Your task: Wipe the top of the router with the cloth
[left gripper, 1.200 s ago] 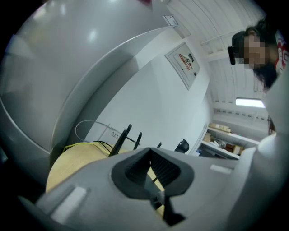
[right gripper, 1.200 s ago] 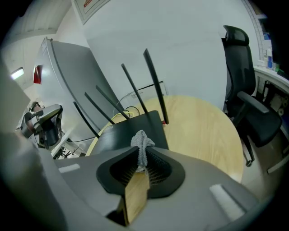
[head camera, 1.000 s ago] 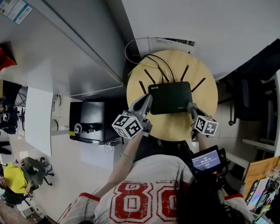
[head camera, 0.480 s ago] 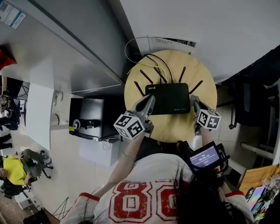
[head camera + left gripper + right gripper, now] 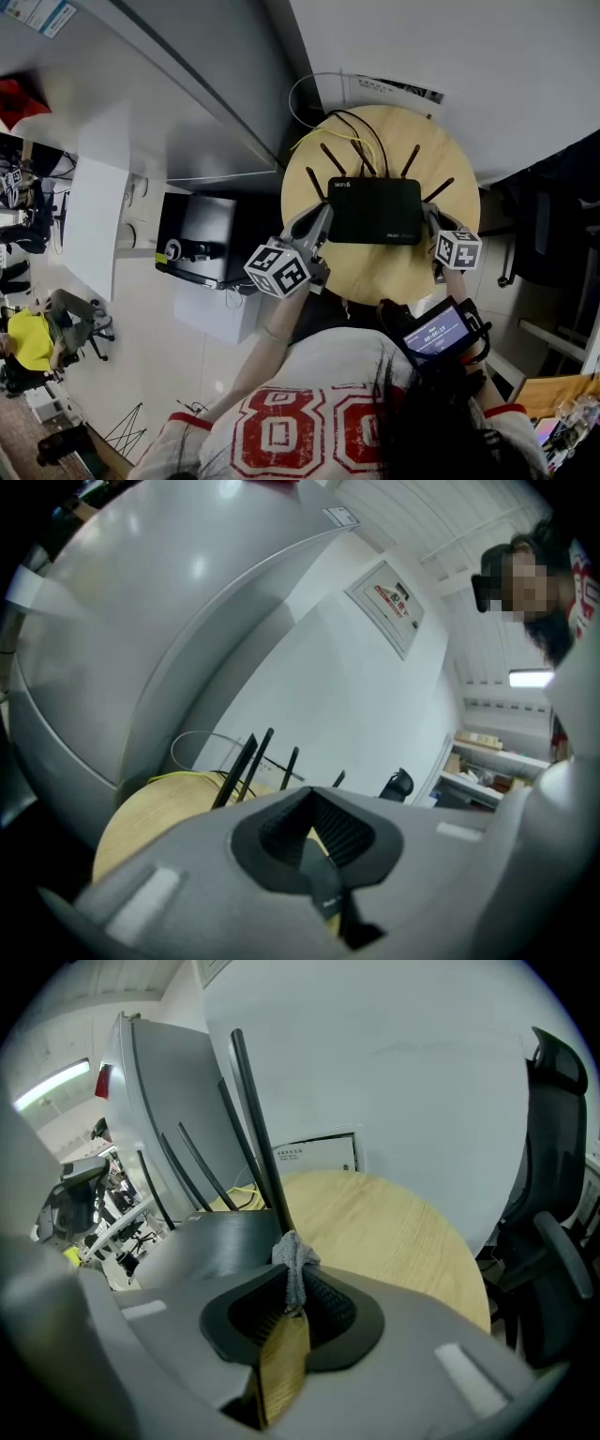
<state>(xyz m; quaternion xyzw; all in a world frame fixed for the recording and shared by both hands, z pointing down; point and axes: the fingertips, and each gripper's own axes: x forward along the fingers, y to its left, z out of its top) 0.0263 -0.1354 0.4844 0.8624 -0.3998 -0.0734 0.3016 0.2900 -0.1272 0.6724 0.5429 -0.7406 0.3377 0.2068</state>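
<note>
your left gripper (image 5: 321, 212) pins the router (image 5: 375, 211); the cloth (image 5: 294, 1258) nipped in your right gripper (image 5: 289, 1299) could snag the antenna (image 5: 253, 1119) ahead.

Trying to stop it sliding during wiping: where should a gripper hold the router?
Probably the router by its thin left edge, coming from the left: antennas crowd the back, and this leaves the top free for the cloth.
</note>
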